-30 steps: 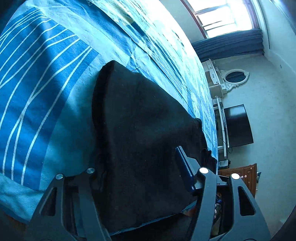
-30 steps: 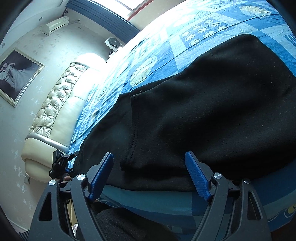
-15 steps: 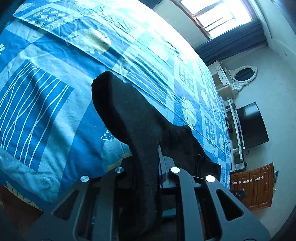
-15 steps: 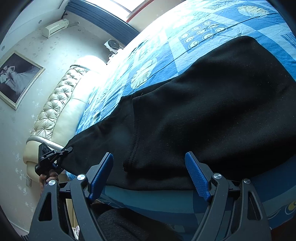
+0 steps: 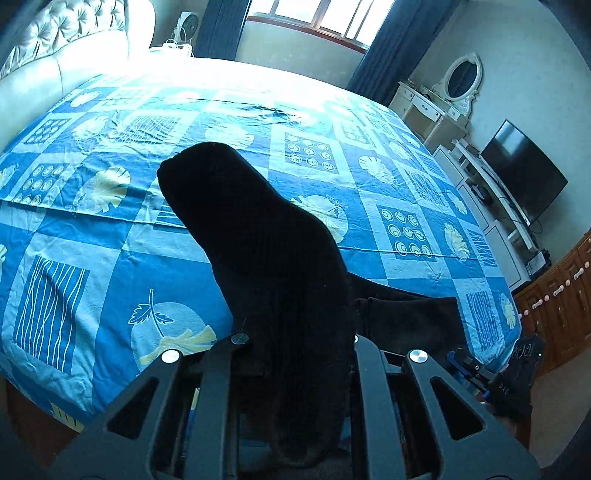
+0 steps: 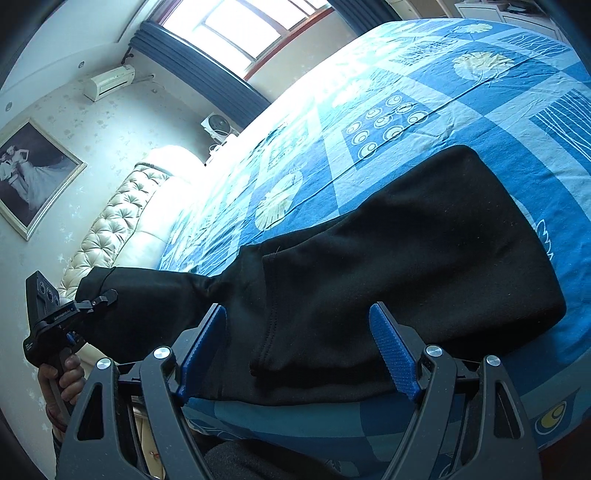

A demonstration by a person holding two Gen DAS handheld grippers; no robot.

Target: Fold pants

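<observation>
Black pants [image 6: 406,266] lie on the blue patterned bedspread [image 6: 480,103] near its front edge. My left gripper [image 5: 295,354] is shut on one end of the pants [image 5: 273,266] and holds it lifted above the bed; the cloth hides its fingertips. It also shows in the right wrist view [image 6: 92,299] at the left, off the bed's side, with the cloth stretched to it. My right gripper [image 6: 299,347] is open, its blue pads [image 6: 393,350] on either side of the pants' near edge, not closed on it.
A cream tufted headboard [image 6: 122,225] is at the bed's head. A window [image 5: 314,18] and dark curtains are behind the bed. A dresser with an oval mirror [image 5: 461,77], a TV [image 5: 524,177] and wooden cabinets [image 5: 557,299] stand along the right wall.
My left gripper closed on the pants' end and lifted it up and away from the bed, pulling the cloth taut. My right gripper stayed open at the near edge.
</observation>
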